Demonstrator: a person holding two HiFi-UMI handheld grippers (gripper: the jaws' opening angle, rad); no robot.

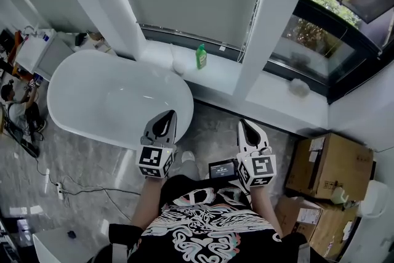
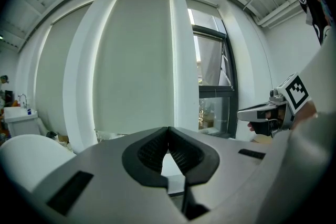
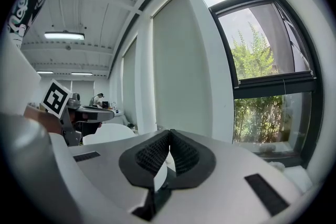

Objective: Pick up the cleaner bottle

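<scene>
Head view: the left tongs point(image 1: 168, 116) and right tongs point(image 1: 245, 126) hover side by side, both closed. The green cleaner bottle point(image 1: 201, 56) stands upright on the window sill point(image 1: 218, 74) at 12 o'clock, well apart from them.

Left gripper view: the jaws meet, nothing between them.

Right gripper view: the tips touch and hold nothing.

Black tee point(image 1: 206, 228), white print; grey left gripper point(image 1: 171, 117), right gripper point(image 1: 244, 125).

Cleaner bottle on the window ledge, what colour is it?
Green. The cleaner bottle shows best in the head view, standing on the white ledge.
</scene>
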